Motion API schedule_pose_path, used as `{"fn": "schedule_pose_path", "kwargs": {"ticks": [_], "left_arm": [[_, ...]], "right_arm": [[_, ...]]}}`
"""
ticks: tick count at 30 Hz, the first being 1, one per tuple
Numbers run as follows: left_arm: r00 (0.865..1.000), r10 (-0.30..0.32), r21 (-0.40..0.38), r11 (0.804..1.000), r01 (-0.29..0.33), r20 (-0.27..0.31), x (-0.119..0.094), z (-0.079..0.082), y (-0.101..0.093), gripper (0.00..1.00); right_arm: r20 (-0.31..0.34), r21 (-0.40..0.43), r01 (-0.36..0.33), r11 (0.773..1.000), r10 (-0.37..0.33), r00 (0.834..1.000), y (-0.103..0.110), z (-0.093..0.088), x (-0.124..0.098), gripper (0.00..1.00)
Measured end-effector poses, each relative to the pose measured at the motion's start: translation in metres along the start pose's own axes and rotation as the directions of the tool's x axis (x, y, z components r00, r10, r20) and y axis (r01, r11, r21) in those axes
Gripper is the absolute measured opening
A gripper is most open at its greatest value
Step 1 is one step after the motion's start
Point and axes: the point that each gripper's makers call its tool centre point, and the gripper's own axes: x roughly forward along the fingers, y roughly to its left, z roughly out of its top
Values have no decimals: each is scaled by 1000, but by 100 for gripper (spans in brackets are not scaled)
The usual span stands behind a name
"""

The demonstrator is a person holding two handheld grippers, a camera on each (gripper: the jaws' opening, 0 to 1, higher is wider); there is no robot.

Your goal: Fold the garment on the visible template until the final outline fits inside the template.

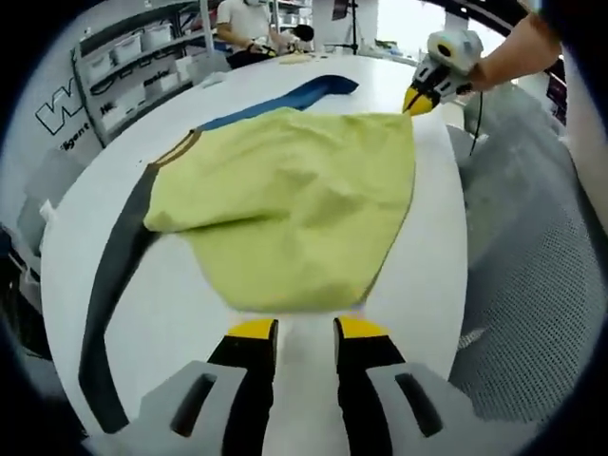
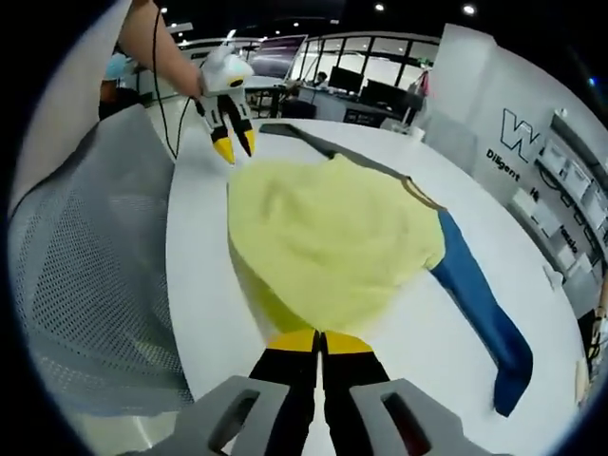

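Observation:
A yellow-green garment (image 1: 285,204) lies bunched on the round white table (image 1: 190,313). It has a dark grey sleeve (image 1: 114,275) stretched along the left and a blue sleeve (image 1: 304,93) at the far side. My left gripper (image 1: 306,329) stands open just short of the garment's near hem, nothing between its jaws. My right gripper (image 1: 416,101), held by a hand, pinches the garment's far right corner. In the right gripper view, my right gripper (image 2: 321,341) is shut on the garment (image 2: 328,237) edge. The left gripper (image 2: 236,147) hovers open at the far side, and the blue sleeve (image 2: 480,304) trails right.
A grey mesh surface (image 1: 532,247) runs beside the table's right edge, also seen as grey mesh (image 2: 85,266). Shelves with white bins (image 1: 133,66) stand at the back left. A person (image 1: 242,24) sits beyond the table. Desks with monitors (image 2: 370,93) line the far wall.

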Motion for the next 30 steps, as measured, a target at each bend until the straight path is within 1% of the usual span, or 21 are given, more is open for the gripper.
{"fn": "schedule_pose_path", "kwargs": {"ticks": [2,3,5,6,7,8,9,10,13,17,23,24,25,26,27,28,30], "left_arm": [[1000,-3,22,1000,4,-9,4,-1,-7,32],[1000,-1,24,1000,2,-14,7,-1,-10,38],[1000,-7,25,1000,7,-24,14,0,-19,46],[999,0,41,999,1,-38,19,-1,-25,52],[999,23,60,998,-20,-49,21,0,-25,54],[999,54,60,997,-54,-1,22,12,-23,54],[998,53,61,997,-52,-18,19,11,-25,55],[997,79,54,995,-78,-14,21,14,-22,56],[995,101,41,994,-101,-5,24,18,-20,56],[995,96,9,995,-96,3,27,21,-19,49],[993,119,32,992,-119,5,25,20,-12,23],[992,126,48,991,-126,6,23,20,-10,13],[991,131,63,989,-131,7,22,20,-9,6],[990,139,56,989,-140,11,20,20,-5,6],[991,134,49,990,-134,14,20,22,-5,5],[993,121,37,992,-121,4,18,21,-5,5],[990,136,56,989,-137,24,9,26,-2,5]], "right_arm": [[-2,3,2,1000,-2,1000,1,-1,-2,0],[3,6,2,1000,-2,1000,2,1,-4,0],[4,2,2,1000,-2,1000,4,3,-7,0],[14,-2,4,1000,-4,1000,4,9,-10,0],[24,-6,7,1000,-7,1000,4,12,-12,0],[28,-13,11,1000,-11,1000,3,16,-15,0],[38,-16,15,1000,-14,999,3,21,-18,0],[49,-18,19,1000,-18,999,2,25,-20,0],[67,-31,28,999,-26,997,-1,35,-27,0],[84,-50,42,998,-38,996,-2,44,-35,0],[87,-56,58,997,-53,995,-4,43,-43,0],[86,-57,61,996,-56,995,-5,42,-45,0],[85,-58,65,996,-60,995,-5,41,-46,0],[84,-57,69,996,-64,994,-6,41,-48,0],[81,-58,72,996,-67,994,-7,40,-50,0],[81,-56,78,995,-74,994,-9,39,-52,0],[80,-54,87,995,-82,993,-12,37,-55,0]]}}
